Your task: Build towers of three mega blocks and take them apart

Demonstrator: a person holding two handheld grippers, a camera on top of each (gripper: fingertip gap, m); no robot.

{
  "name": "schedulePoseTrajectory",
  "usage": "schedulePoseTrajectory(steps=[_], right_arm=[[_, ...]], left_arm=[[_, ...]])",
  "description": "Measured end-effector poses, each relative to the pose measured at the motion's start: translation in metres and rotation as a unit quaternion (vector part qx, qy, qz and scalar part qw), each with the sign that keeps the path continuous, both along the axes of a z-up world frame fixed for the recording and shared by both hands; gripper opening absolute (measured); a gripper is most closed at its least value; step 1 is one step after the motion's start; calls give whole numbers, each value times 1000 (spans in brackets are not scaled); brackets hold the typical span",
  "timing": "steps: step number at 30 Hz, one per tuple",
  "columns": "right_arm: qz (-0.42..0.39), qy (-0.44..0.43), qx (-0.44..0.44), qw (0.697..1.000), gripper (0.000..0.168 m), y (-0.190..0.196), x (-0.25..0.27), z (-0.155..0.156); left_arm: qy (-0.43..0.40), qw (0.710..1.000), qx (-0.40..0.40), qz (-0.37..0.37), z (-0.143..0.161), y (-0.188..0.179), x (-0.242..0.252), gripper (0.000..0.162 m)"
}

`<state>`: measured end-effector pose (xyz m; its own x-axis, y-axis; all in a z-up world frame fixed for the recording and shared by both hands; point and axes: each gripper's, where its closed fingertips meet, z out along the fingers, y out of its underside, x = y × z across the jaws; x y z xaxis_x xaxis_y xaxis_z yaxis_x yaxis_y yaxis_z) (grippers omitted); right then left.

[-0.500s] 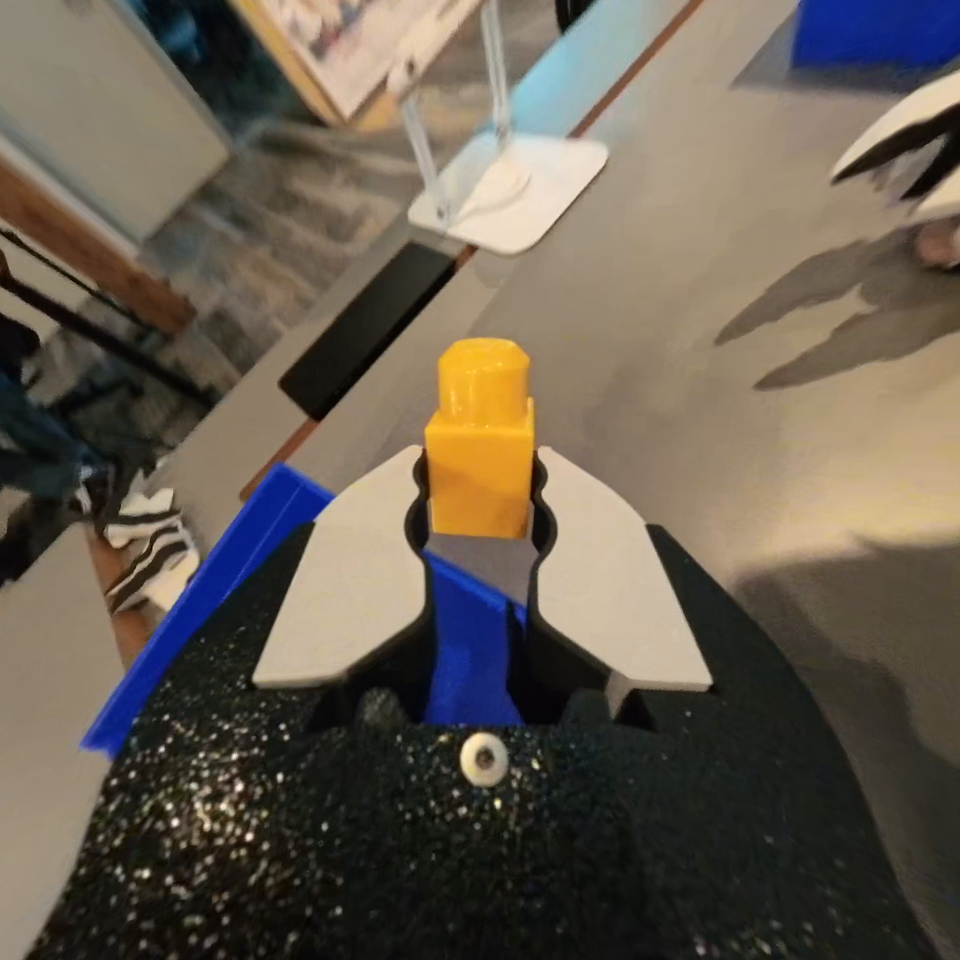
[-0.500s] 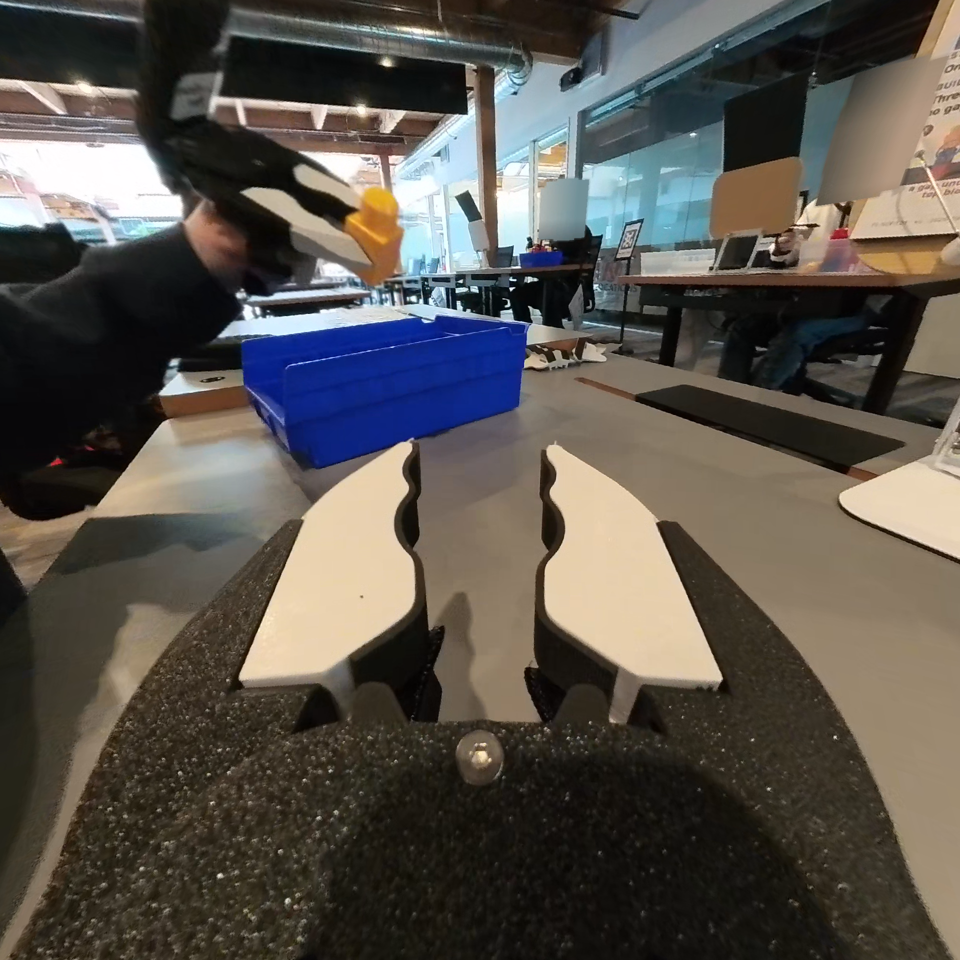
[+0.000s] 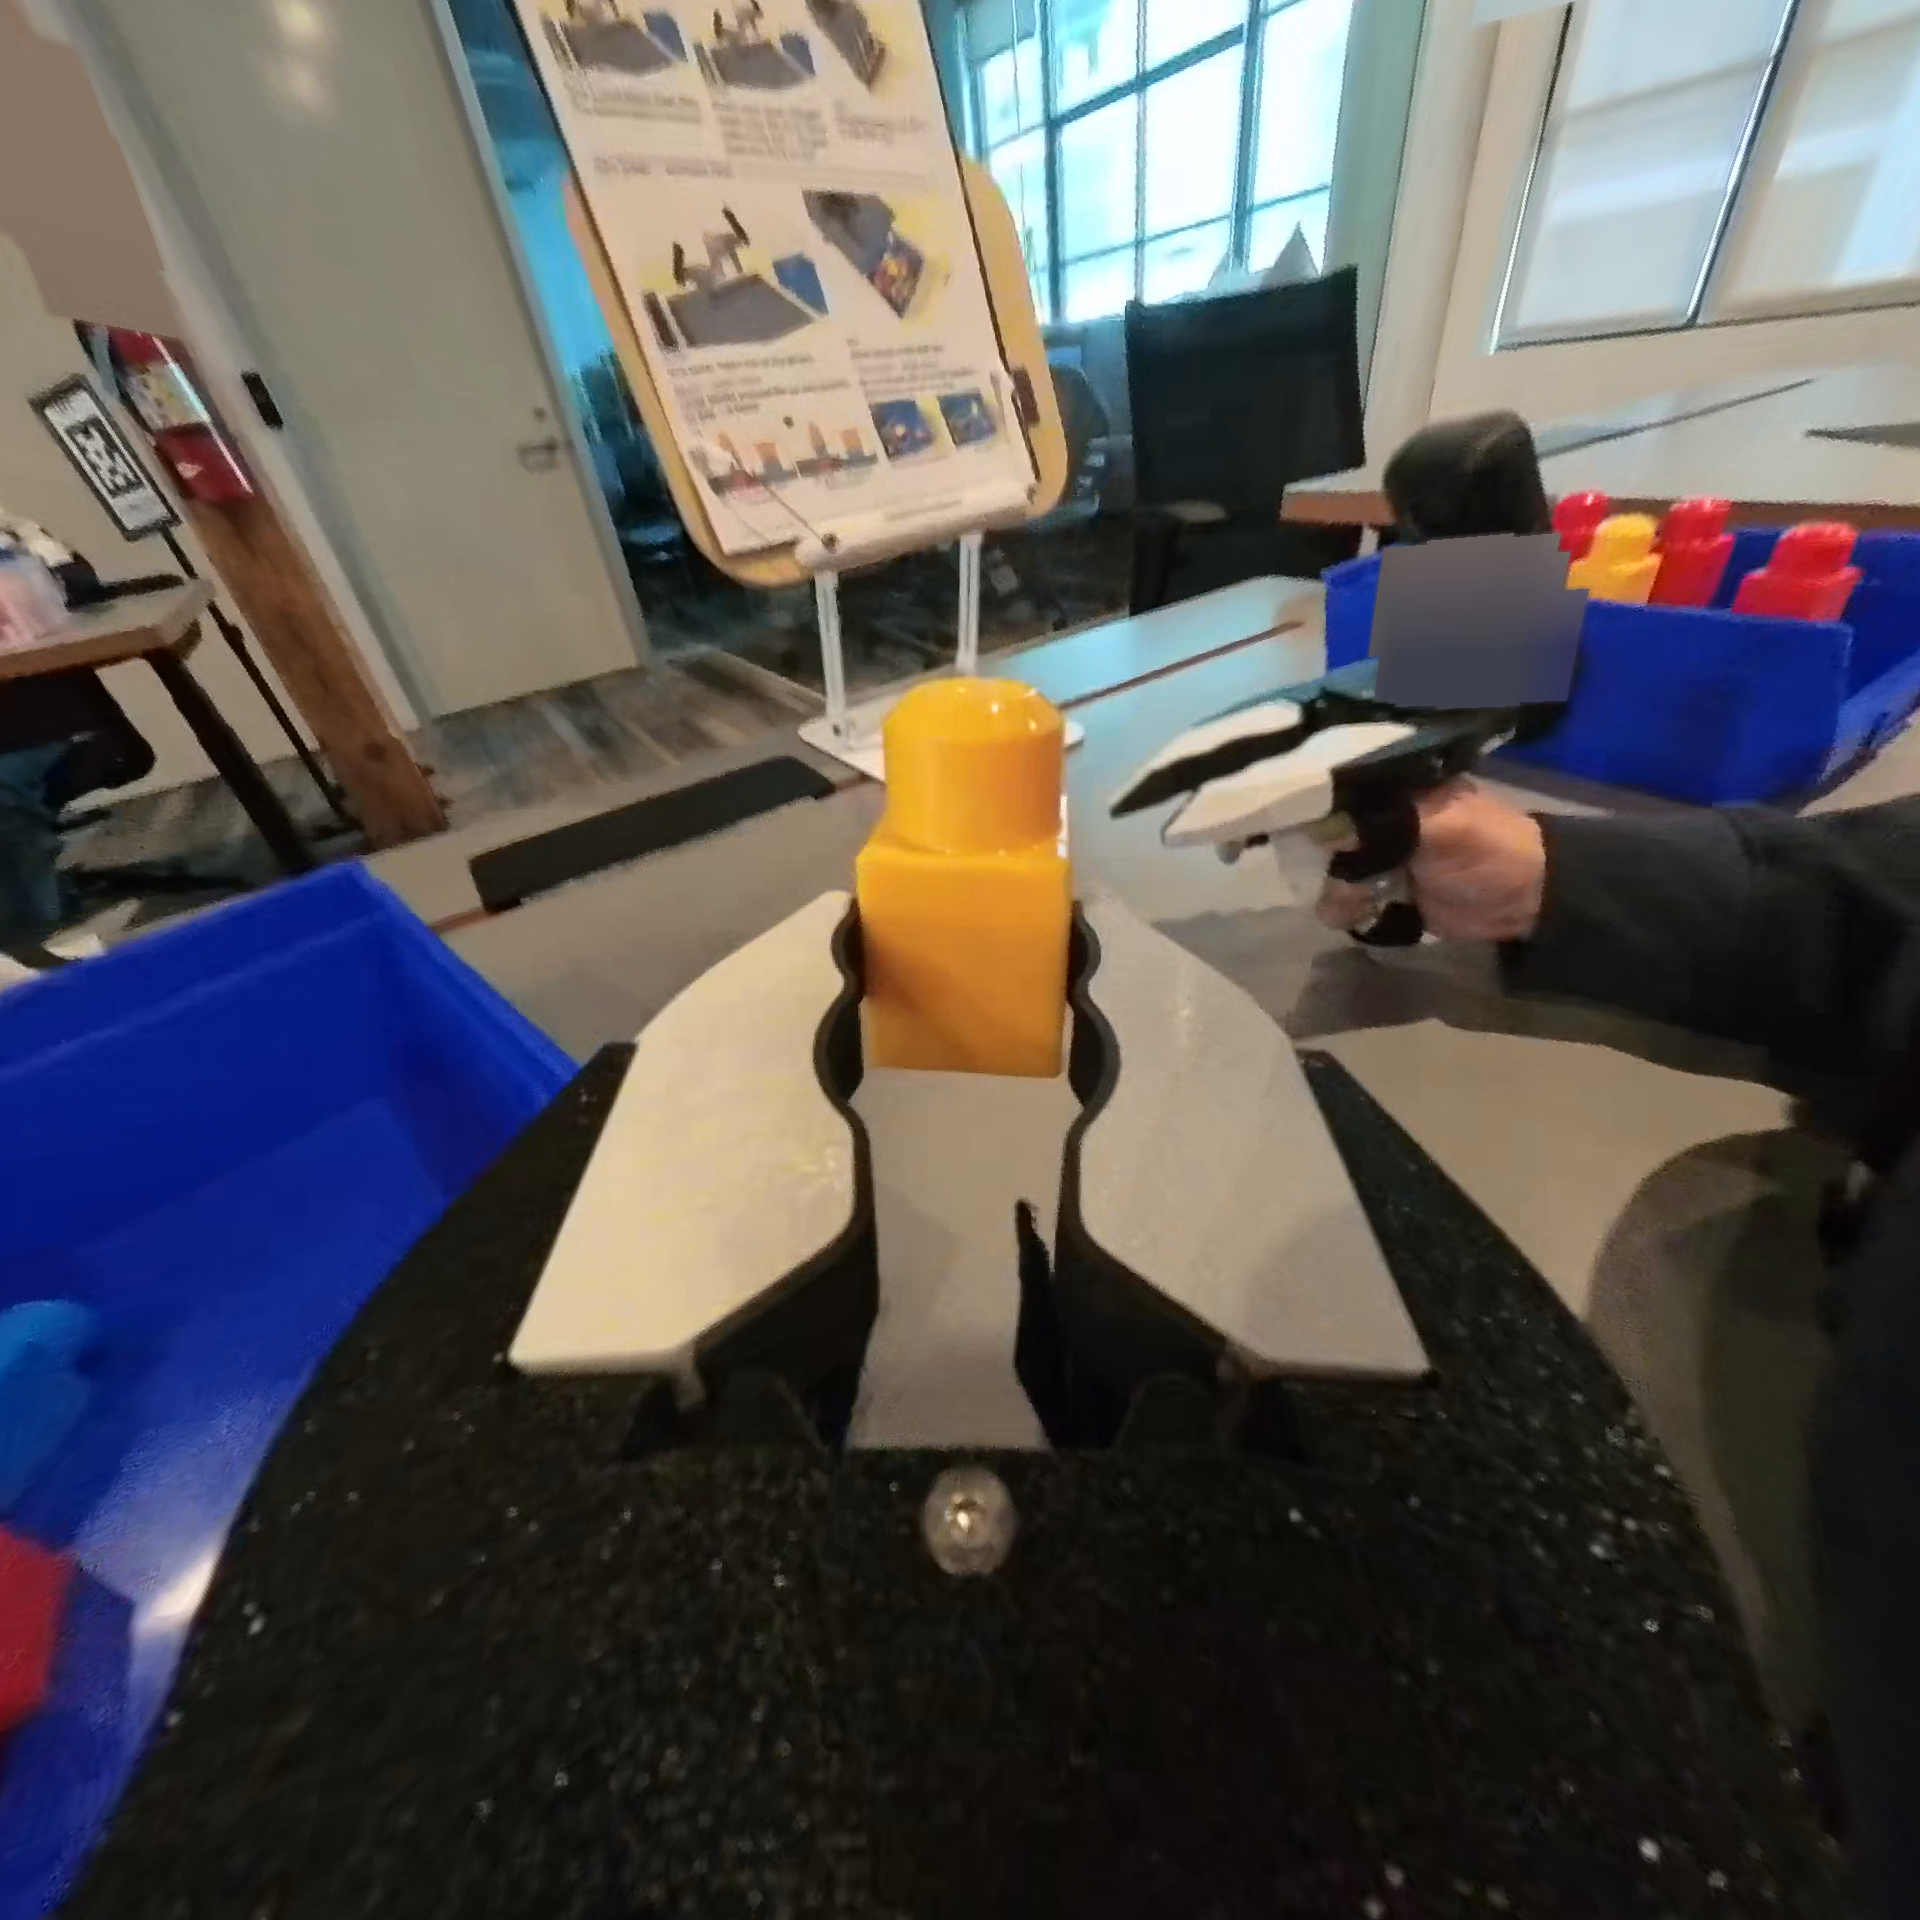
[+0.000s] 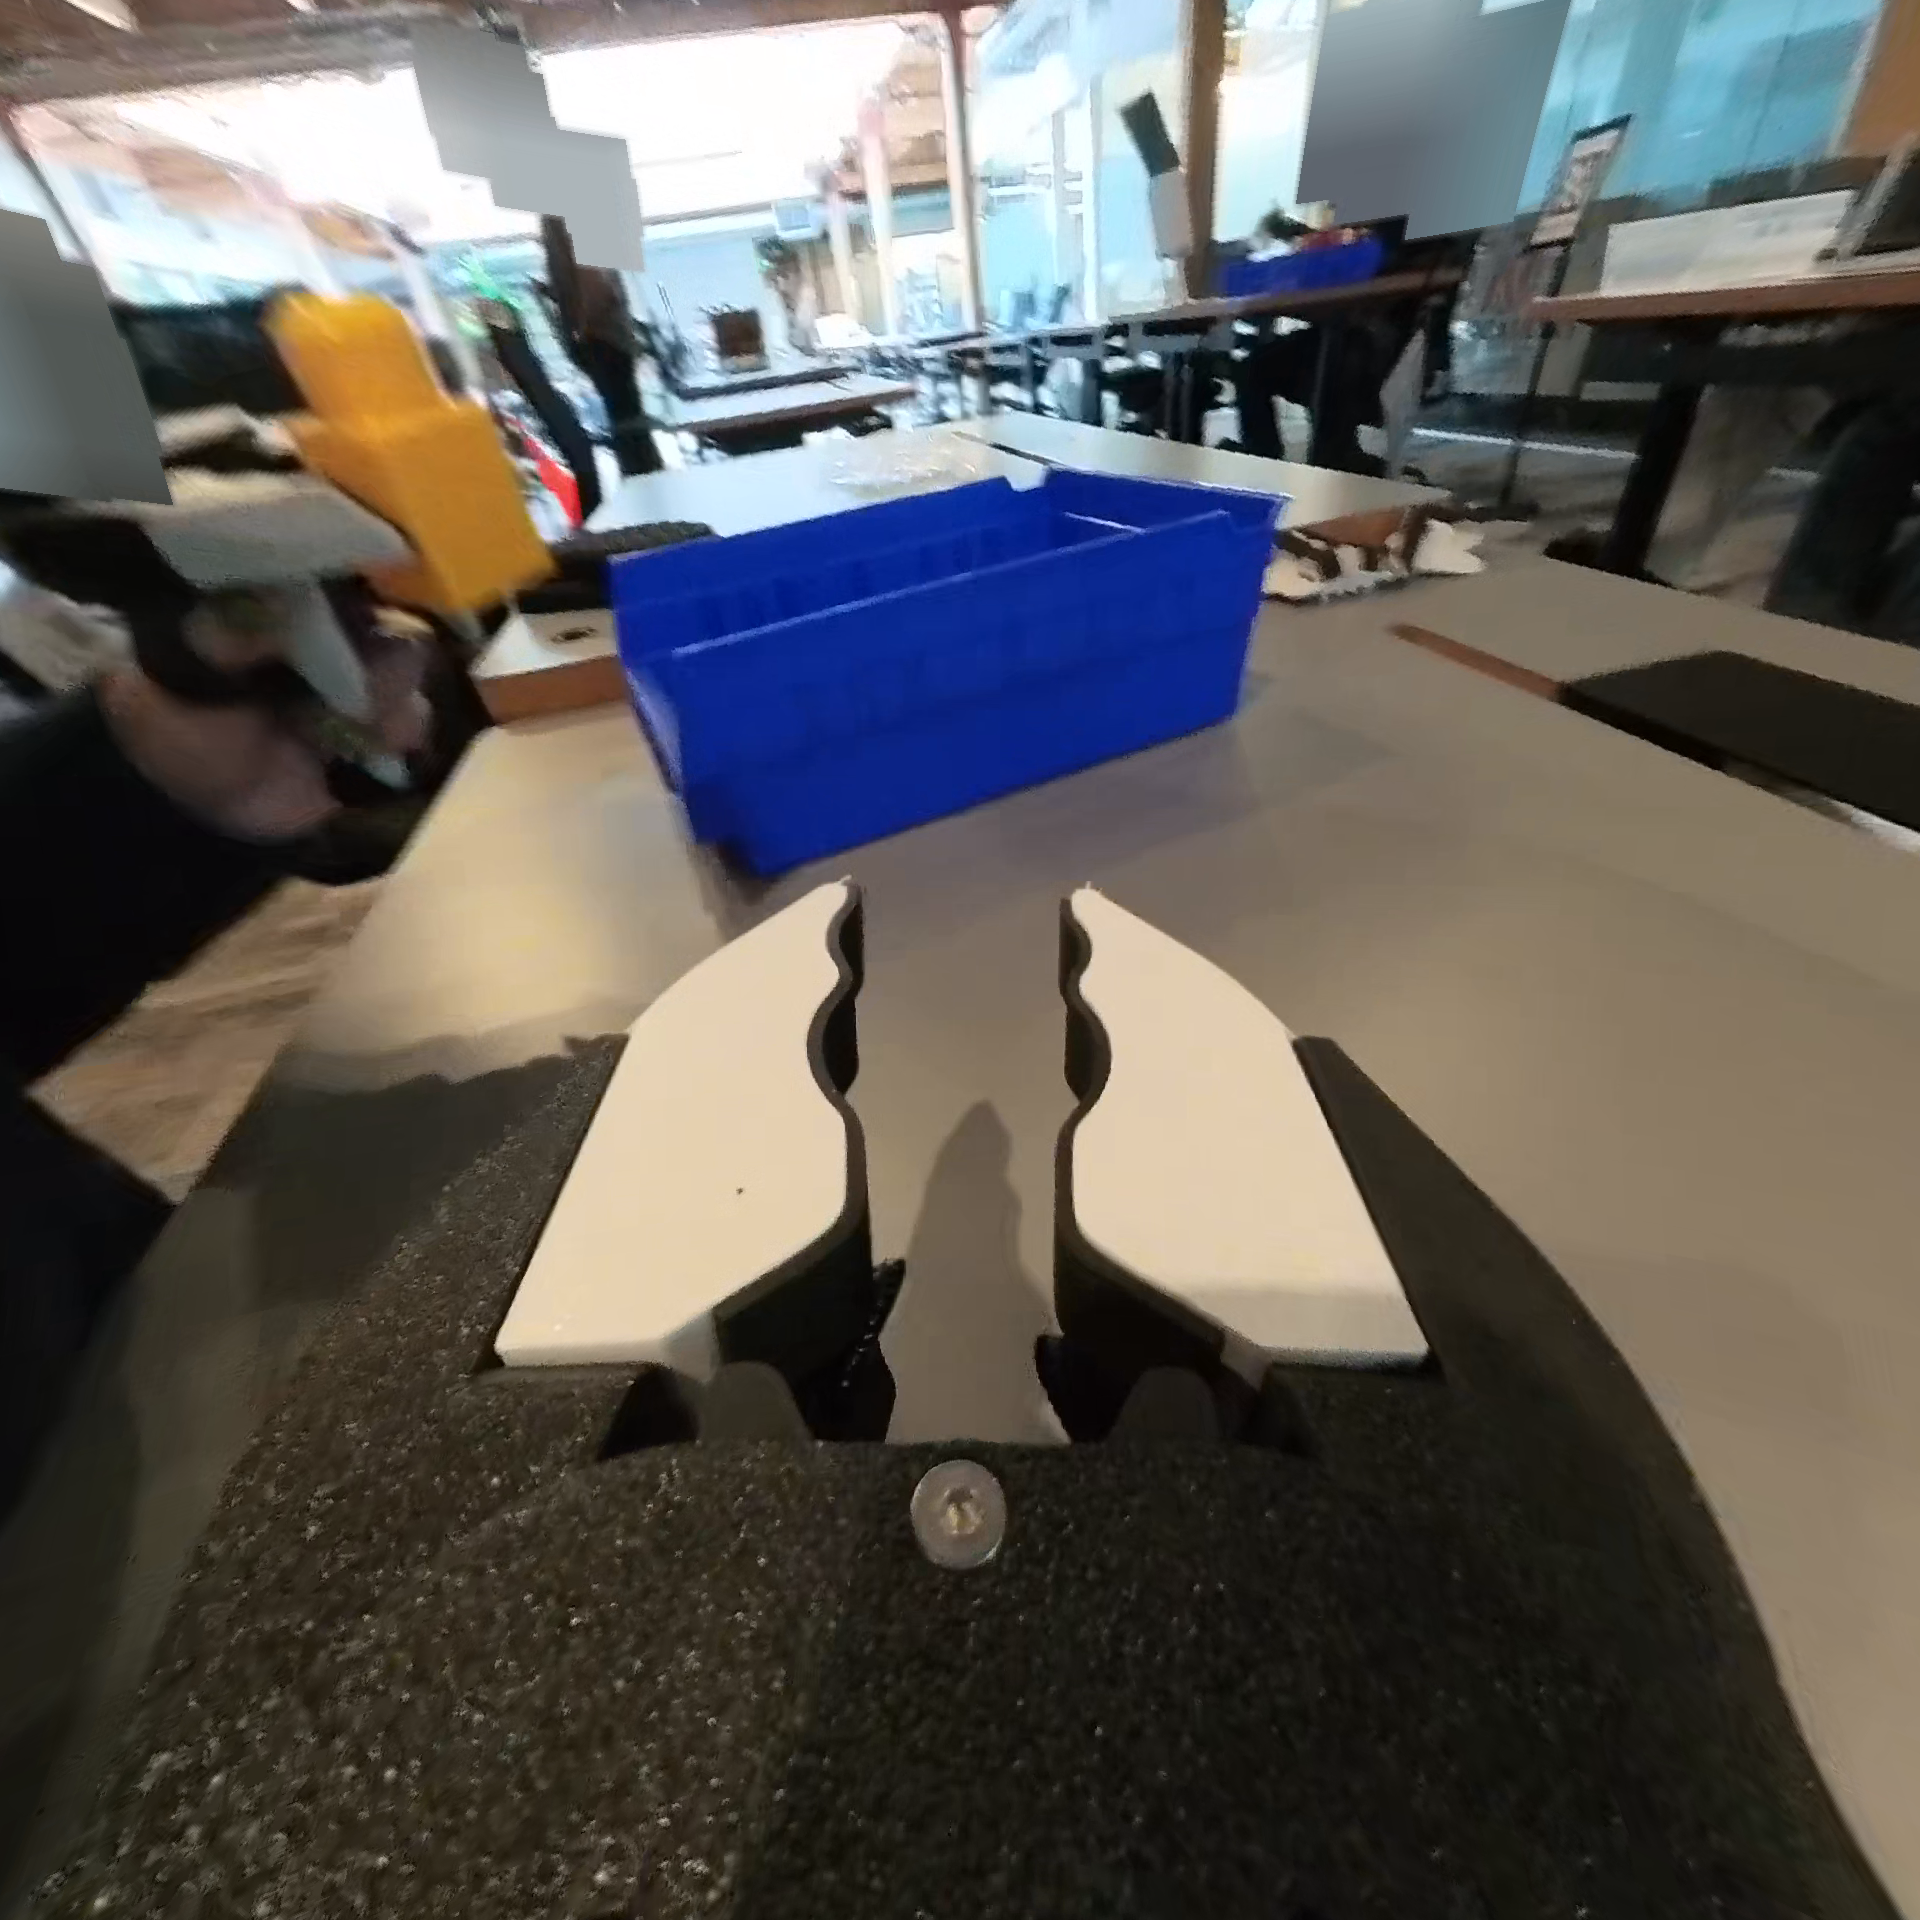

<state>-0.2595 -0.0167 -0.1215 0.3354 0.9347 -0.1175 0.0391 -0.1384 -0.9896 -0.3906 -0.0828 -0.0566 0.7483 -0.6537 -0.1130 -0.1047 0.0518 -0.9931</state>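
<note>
My left tongs (image 3: 961, 925) were clamped on a yellow block (image 3: 964, 935), its square body pinched between the two white fingers (image 3: 727, 1122) near their tips and its round stud standing clear beyond them. The block was held up off the grey table (image 3: 1403, 1081), not touching it. In the right wrist view the same block (image 4: 416, 457) showed high off to the left of my right tongs, blurred, tilted, and carried by the left tongs (image 4: 395, 540) above the table edge.

My right tongs (image 4: 961, 914) were apart with nothing between them, only bare table (image 4: 1455, 935) showing through the gap. They hung low over the table. In the left wrist view they (image 3: 1153, 810) lay ahead and to the right of the held block, well apart from it, with my right hand (image 3: 1475, 873) wrapped around the grip and a dark sleeve running off to the right.

A blue bin (image 4: 935, 665) sat on the table straight ahead of the right tongs, a little to their left. In the left wrist view a blue bin (image 3: 260, 1091) lay just beside the left tongs on their left, with a blue block (image 3: 42, 1382) and a red block (image 3: 26, 1621) inside near the picture's edge. A second blue bin (image 3: 1704, 717) stood far ahead to the right, behind the right tongs, with red and yellow blocks (image 3: 1808, 571) standing in it. An instruction board (image 3: 810, 270) on a clear stand stood beyond the held block.
</note>
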Motion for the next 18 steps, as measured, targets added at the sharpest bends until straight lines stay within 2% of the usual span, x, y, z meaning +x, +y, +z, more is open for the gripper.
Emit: schedulePoseTrajectory(steps=[2,5,7,10,13,14,15,16,18], right_arm=[[66,31,-4,997,39,-19,-14,9],[188,75,1,979,52,-62,-32,34],[232,71,20,970,59,-82,-40,45],[268,32,41,962,60,-101,-50,50],[286,-16,43,957,57,-111,-59,42],[291,-22,42,955,53,-114,-61,41],[294,-26,41,955,37,-116,-62,40],[285,-30,44,957,29,-113,-62,39],[287,-36,44,956,28,-113,-59,36]], left_arm=[[0,1000,-12,-15,-13,-2,12,36],[-16,994,-29,-106,-25,-16,42,36],[-10,986,-47,-162,-34,-25,59,36],[7,977,-70,-201,-46,-30,74,36],[8,970,-74,-230,-48,-36,83,37],[12,970,-77,-232,-50,-36,85,37],[18,969,-80,-233,-52,-36,86,37],[23,967,-80,-240,-54,-38,88,37],[21,966,-82,-244,-56,-39,90,37]])
